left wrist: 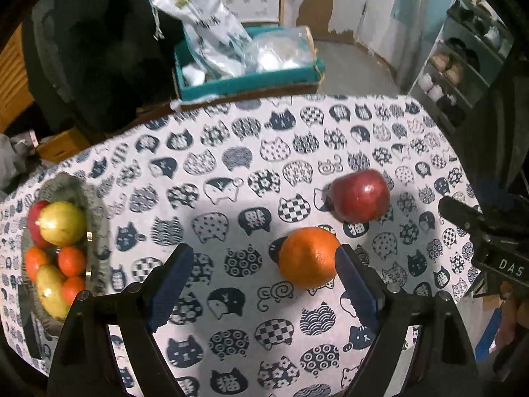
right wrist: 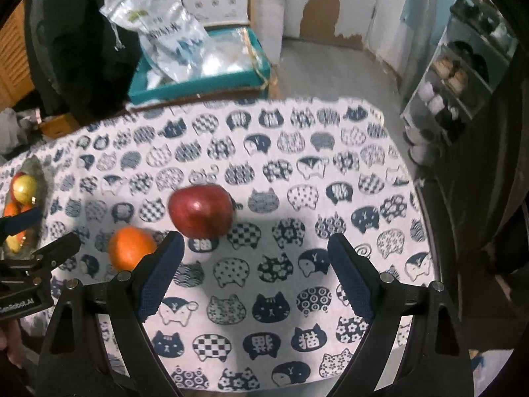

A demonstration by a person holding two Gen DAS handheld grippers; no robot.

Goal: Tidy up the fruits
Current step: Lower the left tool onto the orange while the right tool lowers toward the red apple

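One orange [left wrist: 309,257] and one apple [left wrist: 359,196] lie before two spread hand-held grippers [left wrist: 264,264].

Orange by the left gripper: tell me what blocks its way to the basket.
Nothing visible does. The orange sits between the open fingers of the left gripper, and only bare tablecloth lies between it and the basket at the left.

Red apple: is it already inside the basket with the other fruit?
No, the red apple lies on the tablecloth beyond the orange, far from the basket.

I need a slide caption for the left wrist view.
Open left gripper nears the orange beside a red apple.
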